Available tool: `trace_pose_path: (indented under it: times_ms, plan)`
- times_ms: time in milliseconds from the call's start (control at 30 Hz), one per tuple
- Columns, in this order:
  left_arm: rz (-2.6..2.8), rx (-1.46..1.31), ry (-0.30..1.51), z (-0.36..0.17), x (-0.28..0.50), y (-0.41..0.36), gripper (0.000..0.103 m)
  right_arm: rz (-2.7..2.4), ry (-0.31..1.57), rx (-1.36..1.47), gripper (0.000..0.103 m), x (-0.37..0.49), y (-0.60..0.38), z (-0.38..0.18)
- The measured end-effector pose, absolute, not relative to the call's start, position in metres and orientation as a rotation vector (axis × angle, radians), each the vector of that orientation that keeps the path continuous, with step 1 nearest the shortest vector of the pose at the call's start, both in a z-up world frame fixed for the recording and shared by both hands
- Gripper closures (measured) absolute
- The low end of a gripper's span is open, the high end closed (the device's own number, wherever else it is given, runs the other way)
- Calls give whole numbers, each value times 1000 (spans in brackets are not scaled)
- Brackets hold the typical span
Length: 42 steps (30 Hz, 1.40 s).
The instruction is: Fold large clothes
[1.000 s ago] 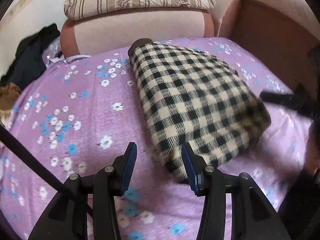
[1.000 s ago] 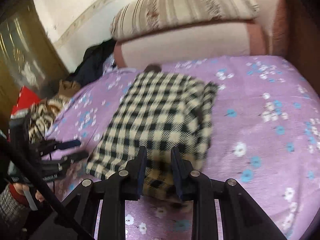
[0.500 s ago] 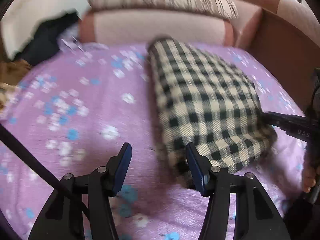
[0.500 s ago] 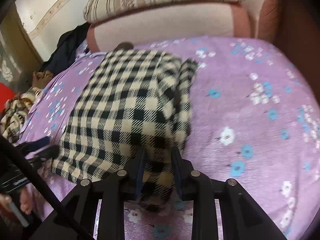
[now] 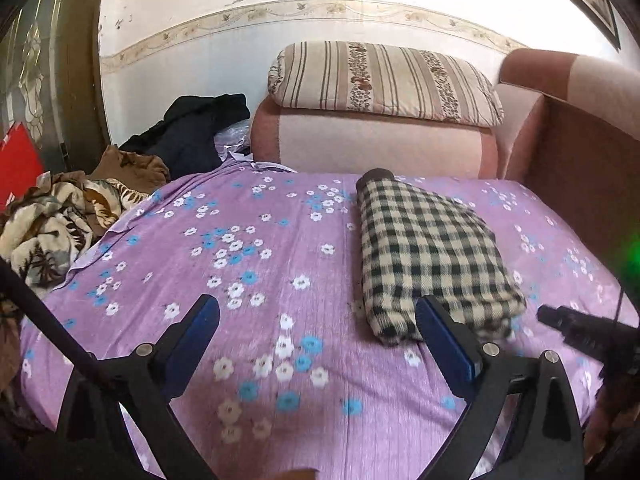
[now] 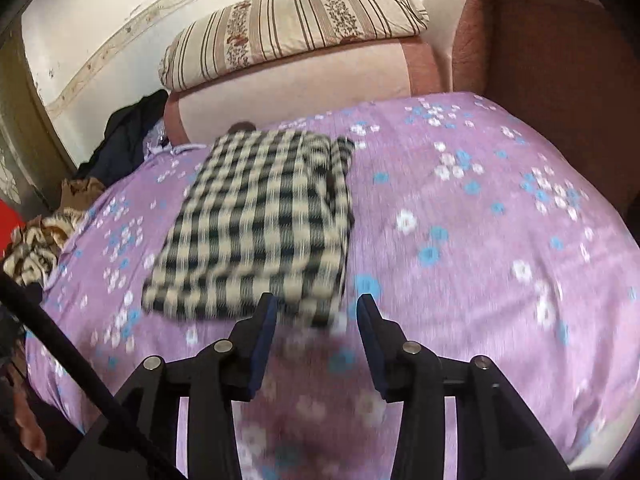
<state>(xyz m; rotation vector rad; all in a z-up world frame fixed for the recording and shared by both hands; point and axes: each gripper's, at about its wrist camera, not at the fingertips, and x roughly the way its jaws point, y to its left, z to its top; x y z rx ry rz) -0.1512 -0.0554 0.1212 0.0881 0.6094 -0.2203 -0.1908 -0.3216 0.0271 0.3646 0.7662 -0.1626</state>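
A black-and-cream checked garment (image 5: 432,256) lies folded in a thick rectangle on the purple flowered bed sheet (image 5: 248,264); it also shows in the right wrist view (image 6: 256,224). My left gripper (image 5: 318,320) is wide open and empty, above the sheet, with the garment's near corner by its right finger. My right gripper (image 6: 316,316) is open and empty, just short of the garment's near edge. The right gripper's tip (image 5: 568,324) shows at the right edge of the left wrist view.
A pink sofa back (image 5: 376,148) with a striped cushion (image 5: 384,80) stands behind the bed. Dark clothes (image 5: 192,132) and a patterned blanket (image 5: 52,228) are piled at the left. A brown armrest (image 6: 560,80) bounds the right side.
Both grippers have pulled back from the folded garment and opened wider. The right gripper, closed on the garment's edge earlier, has let it go. The garment now lies flat.
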Motion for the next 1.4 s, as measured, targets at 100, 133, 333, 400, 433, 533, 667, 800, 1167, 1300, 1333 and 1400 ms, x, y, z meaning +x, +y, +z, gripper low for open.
trace_pose_path:
  times_ms: [100, 133, 333, 400, 433, 533, 667, 800, 1167, 1300, 1333, 1400]
  plan:
    - [-236, 83, 621, 122, -167, -54, 5, -166, 793, 336, 57, -201, -306, 18]
    - [-248, 78, 634, 121, -170, -54, 5, -165, 803, 326, 55, -204, -301, 15]
    - [-291, 113, 656, 115, -190, -65, 5, -190, 833, 285, 51, -211, -287, 5]
    - [-296, 124, 654, 111, -193, -68, 5, -204, 830, 275, 49, -211, -286, 3]
    - [-295, 128, 659, 109, -193, -69, 5, -215, 835, 266, 49, -210, -286, 2]
    - [-299, 132, 693, 101, -189, -73, 5, -227, 845, 268, 49, -206, -288, -1]
    - [-296, 128, 722, 91, -185, -75, 5, -250, 843, 271, 46, -204, -292, -3]
    - [-282, 137, 763, 80, -178, -77, 5, -258, 868, 255, 46, -199, -292, -10]
    - [-267, 121, 819, 65, -164, -75, 5, -278, 871, 150, 45, -189, -275, -13]
    - [-266, 109, 839, 60, -161, -73, 5, -281, 873, 125, 45, -187, -270, -15]
    - [-265, 107, 843, 59, -160, -73, 5, -283, 873, 122, 44, -187, -269, -15]
    - [-264, 105, 847, 58, -159, -73, 5, -286, 874, 117, 44, -187, -268, -15]
